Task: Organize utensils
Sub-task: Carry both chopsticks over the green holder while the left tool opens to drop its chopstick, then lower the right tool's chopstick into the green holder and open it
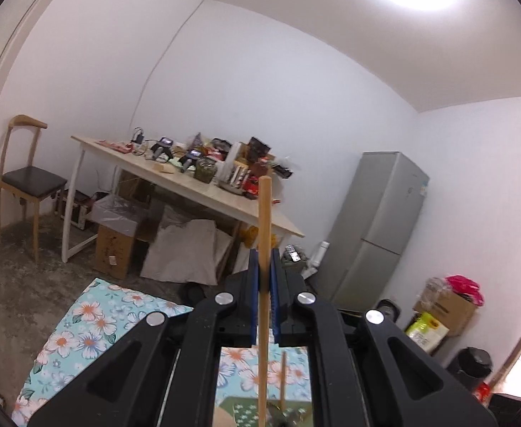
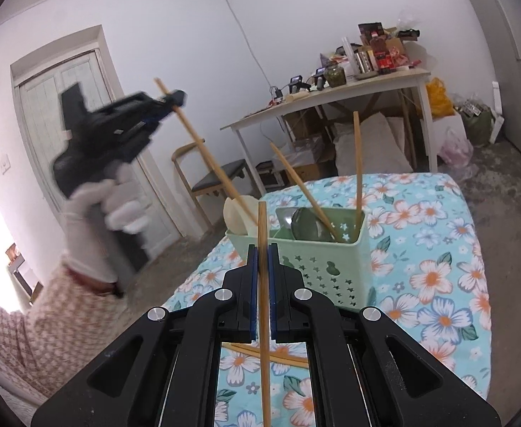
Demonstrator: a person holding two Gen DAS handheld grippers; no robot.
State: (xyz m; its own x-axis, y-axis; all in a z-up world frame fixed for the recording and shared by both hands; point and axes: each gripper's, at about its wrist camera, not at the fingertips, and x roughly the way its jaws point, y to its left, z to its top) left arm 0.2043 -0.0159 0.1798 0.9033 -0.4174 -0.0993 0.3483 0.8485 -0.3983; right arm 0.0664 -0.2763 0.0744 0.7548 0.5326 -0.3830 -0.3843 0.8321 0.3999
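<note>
In the left wrist view my left gripper is shut on a wooden chopstick that stands upright between its blue pads. The right wrist view shows that same left gripper, blurred and raised at the upper left in a white-gloved hand, its chopstick slanting down toward the caddy. My right gripper is shut on another chopstick just in front of the green utensil caddy. The caddy holds two chopsticks, a green spoon and a cream spoon.
The caddy stands on a table with a floral cloth. Loose chopsticks lie on the cloth under my right gripper. Behind are a cluttered wooden table, a chair, boxes on the floor and a grey fridge.
</note>
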